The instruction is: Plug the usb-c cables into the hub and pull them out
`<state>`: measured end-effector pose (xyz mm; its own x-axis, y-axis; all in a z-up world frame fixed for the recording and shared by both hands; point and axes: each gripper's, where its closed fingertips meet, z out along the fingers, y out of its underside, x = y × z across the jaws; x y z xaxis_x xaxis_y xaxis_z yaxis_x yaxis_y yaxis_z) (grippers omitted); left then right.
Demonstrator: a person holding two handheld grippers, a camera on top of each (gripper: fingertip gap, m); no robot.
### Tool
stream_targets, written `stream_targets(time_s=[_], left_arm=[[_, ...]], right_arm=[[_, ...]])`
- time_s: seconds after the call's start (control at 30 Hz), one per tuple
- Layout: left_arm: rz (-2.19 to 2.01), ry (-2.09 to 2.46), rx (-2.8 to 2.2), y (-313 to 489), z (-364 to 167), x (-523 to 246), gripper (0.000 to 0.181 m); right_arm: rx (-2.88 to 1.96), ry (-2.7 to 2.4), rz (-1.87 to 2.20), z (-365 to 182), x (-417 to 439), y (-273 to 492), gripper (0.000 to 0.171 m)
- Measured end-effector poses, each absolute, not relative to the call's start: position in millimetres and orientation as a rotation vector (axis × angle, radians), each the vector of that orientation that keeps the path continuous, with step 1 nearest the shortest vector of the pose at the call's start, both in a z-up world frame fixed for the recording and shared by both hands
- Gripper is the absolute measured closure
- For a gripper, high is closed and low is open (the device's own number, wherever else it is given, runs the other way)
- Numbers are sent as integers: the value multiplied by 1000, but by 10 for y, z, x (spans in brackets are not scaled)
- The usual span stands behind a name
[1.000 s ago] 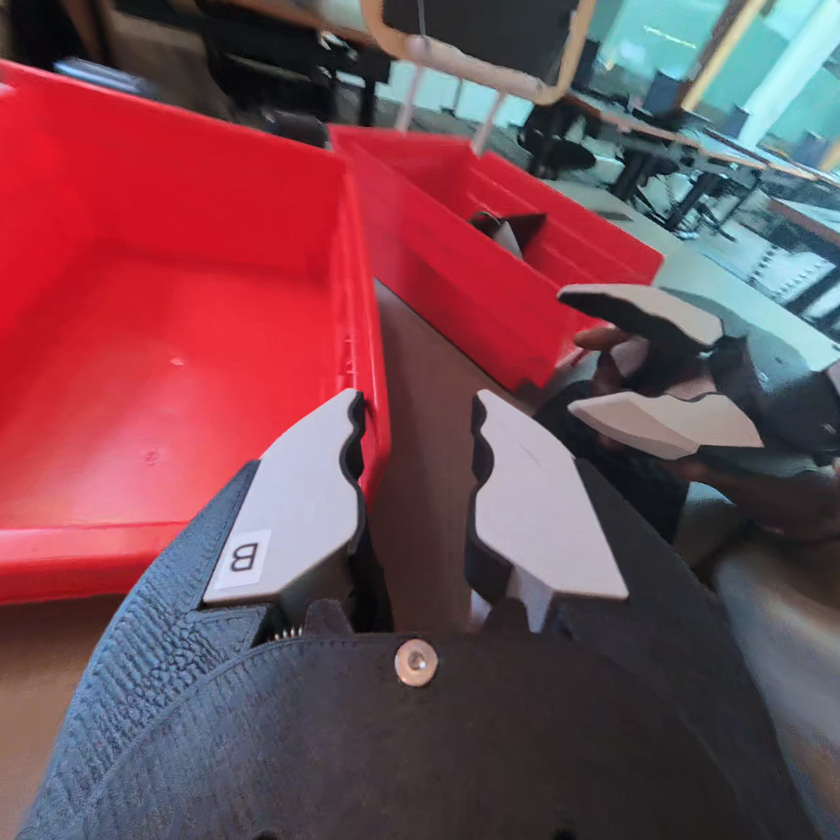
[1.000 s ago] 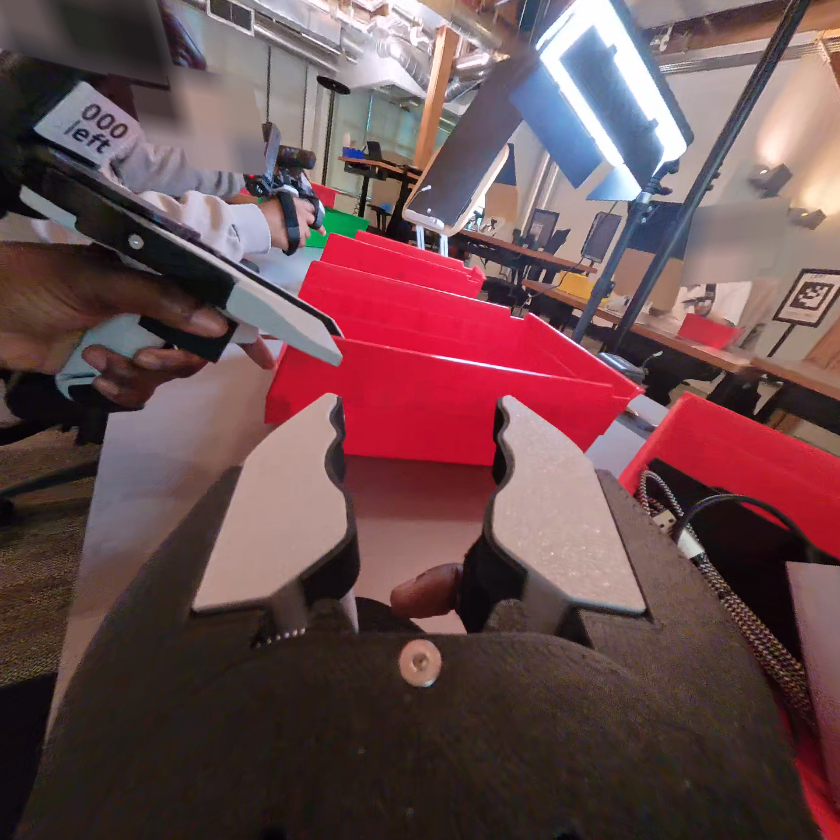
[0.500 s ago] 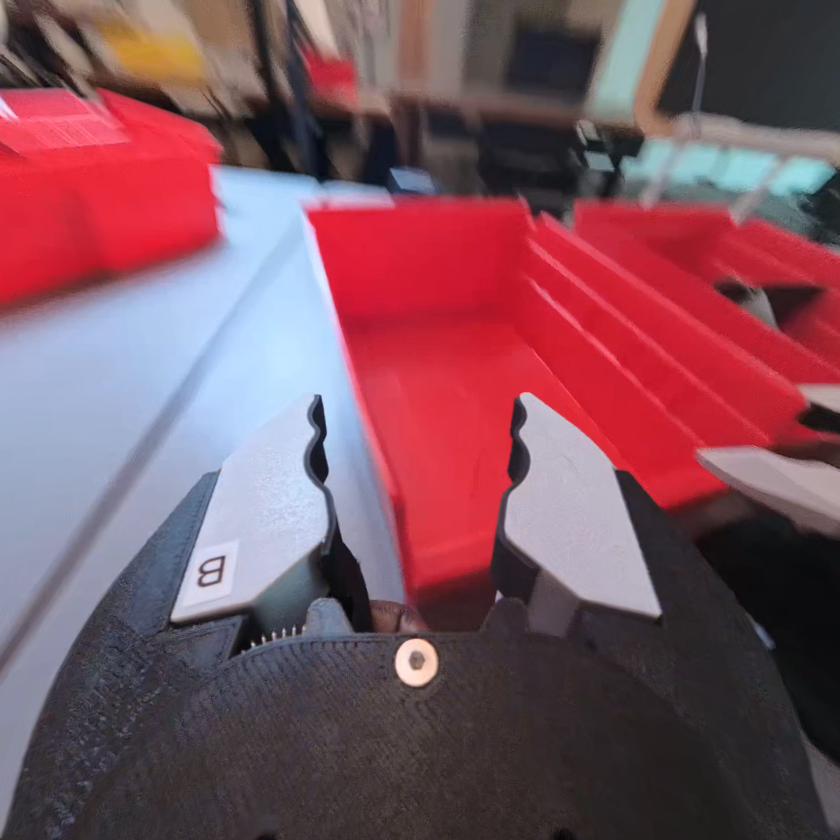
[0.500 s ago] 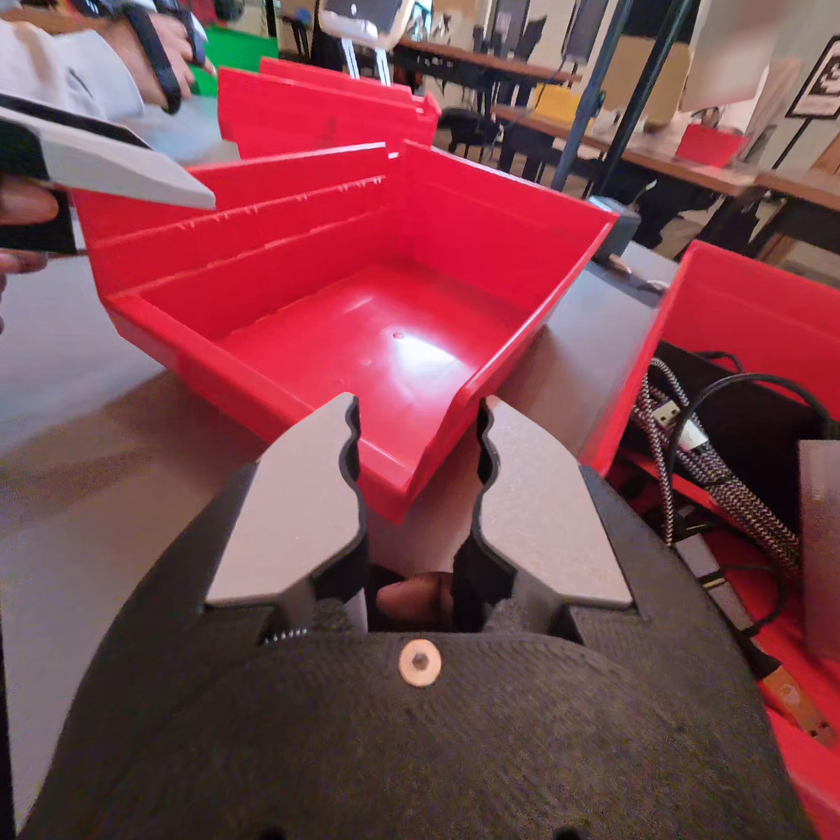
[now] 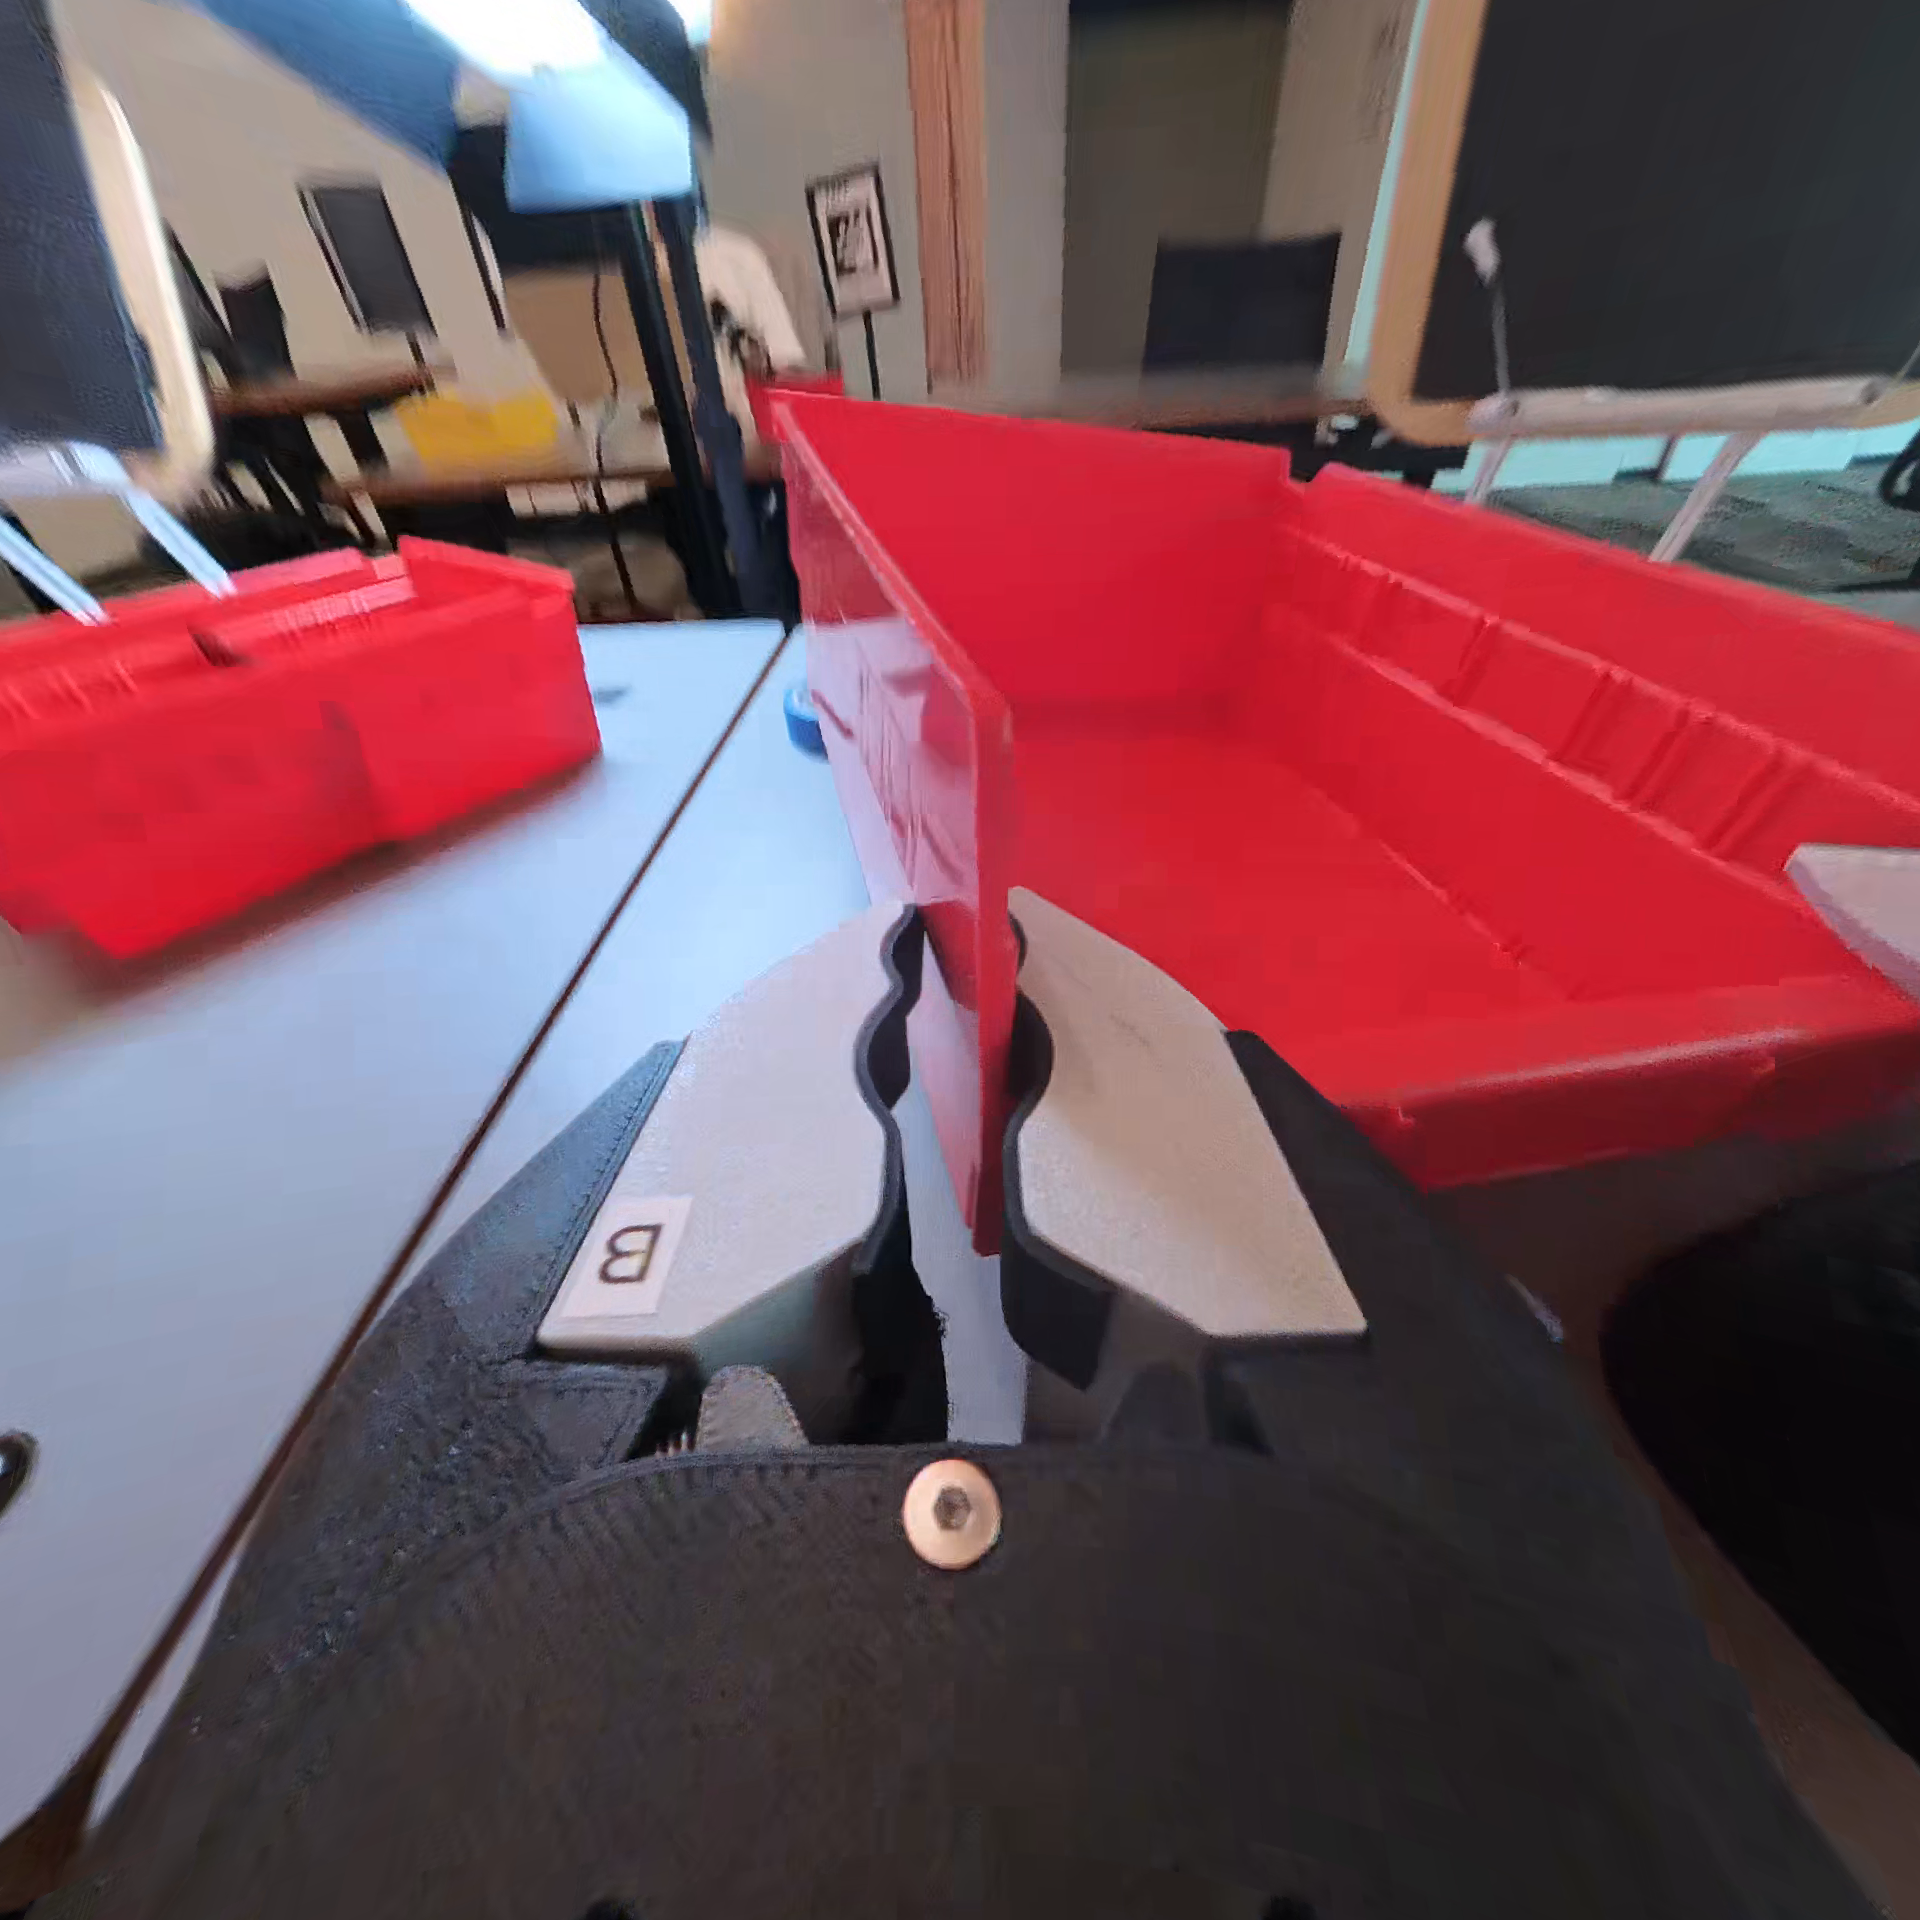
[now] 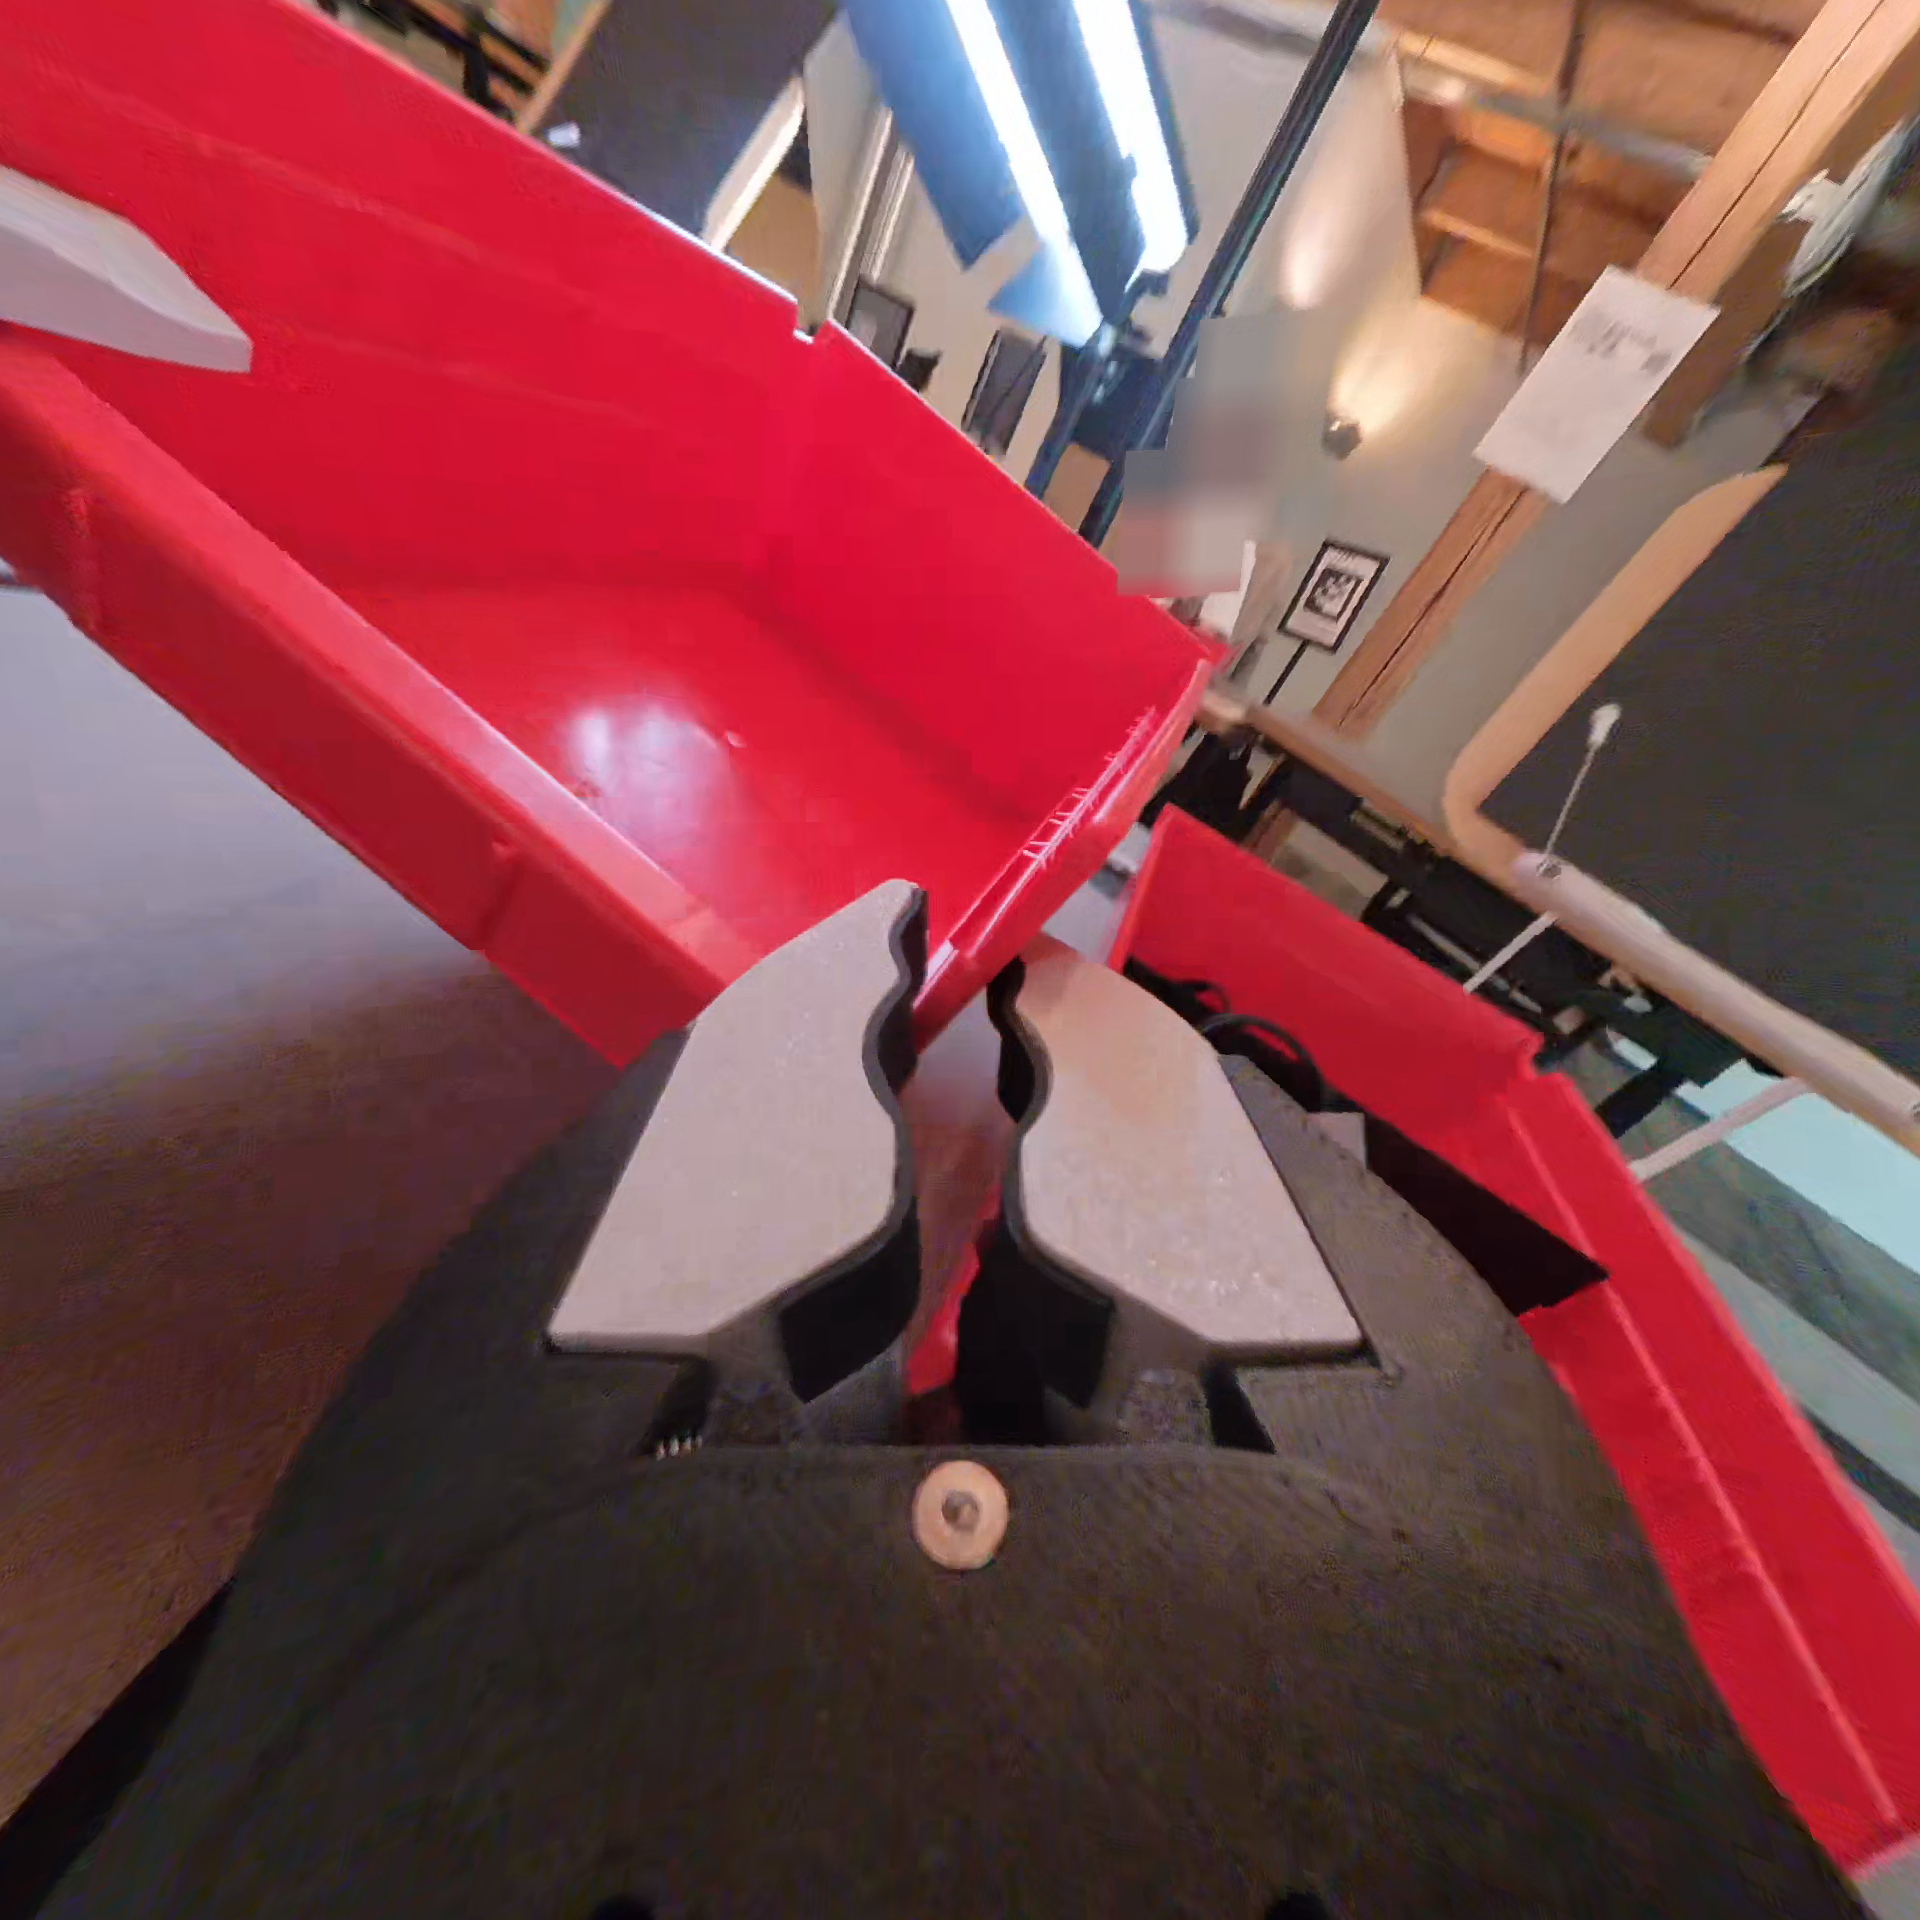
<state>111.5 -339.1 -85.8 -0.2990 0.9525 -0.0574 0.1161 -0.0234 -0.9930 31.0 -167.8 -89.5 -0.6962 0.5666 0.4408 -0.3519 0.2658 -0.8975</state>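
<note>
Between each tool's fingers, left tool and right tool, a clamped wall of the empty red bin.

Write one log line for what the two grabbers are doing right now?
left gripper: shut on empty red bin left wall | right gripper: shut on same bin's right wall | cables: untouched in neighbouring bin

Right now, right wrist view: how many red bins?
2. An empty bin ahead, its corner between the right hand-held gripper fingers; a second bin to its right, holding black cables. Others may sit outside the frame.
</note>
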Motion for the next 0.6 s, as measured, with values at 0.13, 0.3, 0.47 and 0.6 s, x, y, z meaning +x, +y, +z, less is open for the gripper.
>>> stream_targets(time_s=[0.13, 0.3, 0.47, 0.6], left_arm=[[1629, -1243, -1044, -3046, -258, 1214, 170], [1679, -910, -906, -2260, 212, 1070, 169], [1425, -747, -966, -1232, 170, 620, 166], [1193, -733, -1115, -339, -102, 166, 164]], right_arm=[[-105, -1448, 1563, -225, 394, -1298, 163], [-85, -1113, 1455, 313, 414, -438, 164], [-141, -1052, 1295, 287, 244, 625, 163], [-270, -1067, 1180, 99, 110, 1527, 165]])
